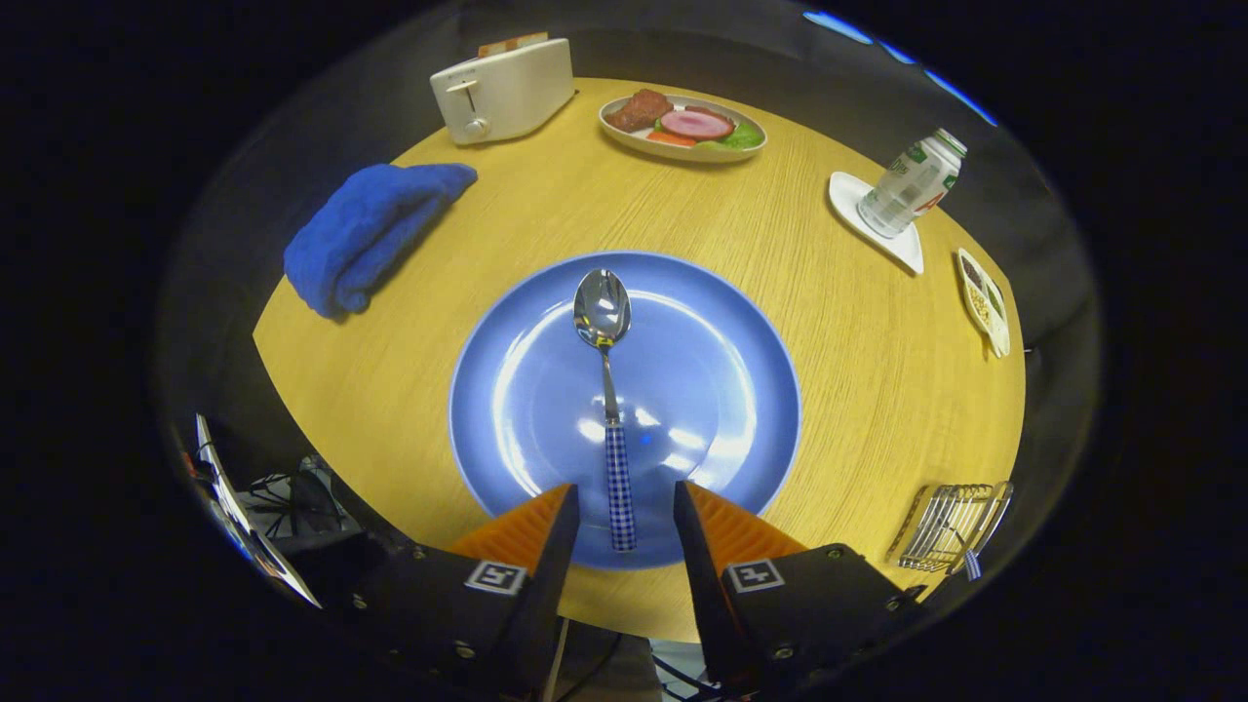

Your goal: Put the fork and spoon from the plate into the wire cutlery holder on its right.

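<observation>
Wooden table (858, 390) carries plate (721, 390), towel (361, 234), toaster (502, 90); tool (624, 502) open, straddling spoon (606, 370) handle.

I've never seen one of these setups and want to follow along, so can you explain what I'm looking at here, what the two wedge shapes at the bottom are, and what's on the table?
This is a fisheye camera riding on a hand-held gripper, looking forward along it. The two wedges are its jaws, open, with the checked handle of a spoon lying between them, not yet gripped. The spoon rests on a blue plate on a round wooden table. Beside the plate, to the right, is a wire cutlery holder. Farther off are a folded blue towel, a toaster, a dish of food, a bottle on a white coaster, and a small dish.
</observation>
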Demonstrator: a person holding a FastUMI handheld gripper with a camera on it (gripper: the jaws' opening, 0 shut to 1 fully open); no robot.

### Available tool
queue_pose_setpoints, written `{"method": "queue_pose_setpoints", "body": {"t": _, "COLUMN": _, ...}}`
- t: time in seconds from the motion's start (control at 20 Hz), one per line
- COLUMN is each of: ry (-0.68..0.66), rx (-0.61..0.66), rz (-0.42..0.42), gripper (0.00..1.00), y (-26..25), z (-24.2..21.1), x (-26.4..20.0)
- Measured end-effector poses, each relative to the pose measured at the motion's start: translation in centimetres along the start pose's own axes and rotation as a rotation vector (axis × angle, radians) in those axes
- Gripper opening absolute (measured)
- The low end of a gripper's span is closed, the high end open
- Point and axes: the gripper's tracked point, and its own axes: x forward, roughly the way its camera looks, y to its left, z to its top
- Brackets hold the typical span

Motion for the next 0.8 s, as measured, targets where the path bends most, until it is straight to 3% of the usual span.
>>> {"method": "queue_pose_setpoints", "body": {"t": 0.05, "ry": 0.017, "rx": -0.013, "rz": -0.003, "gripper": 0.51, "y": 0.0, "z": -0.2, "x": 0.5}}
{"method": "queue_pose_setpoints", "body": {"t": 0.2, "ry": 0.068, "rx": -0.046, "rz": 0.009, "gripper": 0.5, "y": 0.4, "z": -0.9, "x": 2.1}}
{"method": "queue_pose_setpoints", "body": {"t": 0.3, "ry": 0.069, "rx": -0.046, "rz": 0.0, "gripper": 0.14, "y": 0.4, "z": -0.6, "x": 1.8}}
{"method": "queue_pose_setpoints", "body": {"t": 0.45, "ry": 0.071, "rx": -0.064, "rz": -0.001, "gripper": 0.07, "y": 0.4, "z": -0.4, "x": 1.7}}
{"method": "queue_pose_setpoints", "body": {"t": 0.8, "ry": 0.094, "rx": -0.104, "rz": 0.004, "gripper": 0.07, "y": -0.3, "z": -0.3, "x": -1.4}}
